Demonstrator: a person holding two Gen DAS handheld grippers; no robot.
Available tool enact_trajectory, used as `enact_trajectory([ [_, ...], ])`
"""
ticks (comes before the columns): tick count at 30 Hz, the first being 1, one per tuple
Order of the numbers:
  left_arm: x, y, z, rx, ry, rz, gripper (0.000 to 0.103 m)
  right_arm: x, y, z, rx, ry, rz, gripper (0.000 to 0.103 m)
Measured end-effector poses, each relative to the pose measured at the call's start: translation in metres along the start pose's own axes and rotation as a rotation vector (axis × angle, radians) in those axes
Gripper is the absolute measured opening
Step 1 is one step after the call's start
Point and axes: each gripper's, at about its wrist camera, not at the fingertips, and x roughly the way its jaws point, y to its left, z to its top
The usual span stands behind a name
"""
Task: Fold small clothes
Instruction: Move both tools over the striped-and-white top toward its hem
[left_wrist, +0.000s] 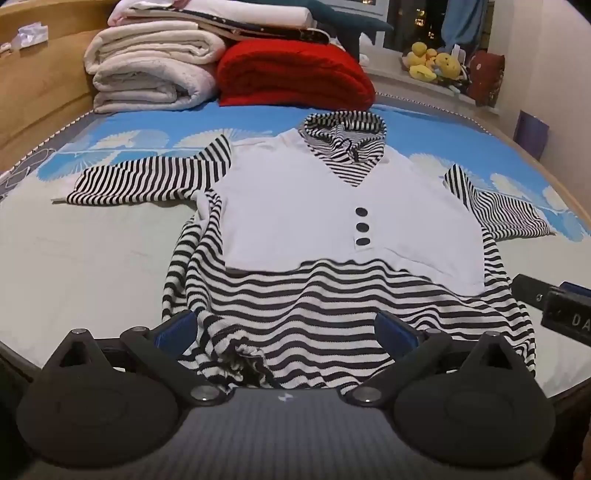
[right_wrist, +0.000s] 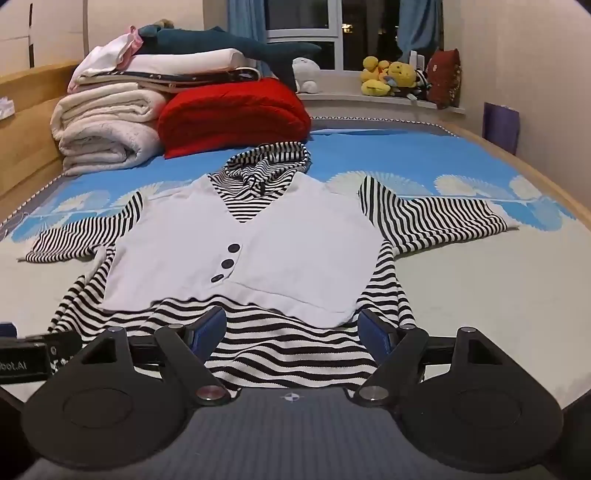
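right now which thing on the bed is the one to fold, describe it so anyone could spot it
On the blue bed, in front of the red blanket, lies the striped top, sleeves spread. Only it has a white front panel with three dark buttons.

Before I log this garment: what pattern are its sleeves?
Black-and-white stripes on the sleeves, clearest in the right wrist view.
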Motion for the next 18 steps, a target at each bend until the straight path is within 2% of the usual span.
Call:
enact_trajectory([
  [18, 0.0073, -0.0029, -0.0012, 0.002, 0.04, 0.002, 0.102, 0.0049, -0.0003, 0.0025, -0.006, 0.024, 0.01, 0.08],
])
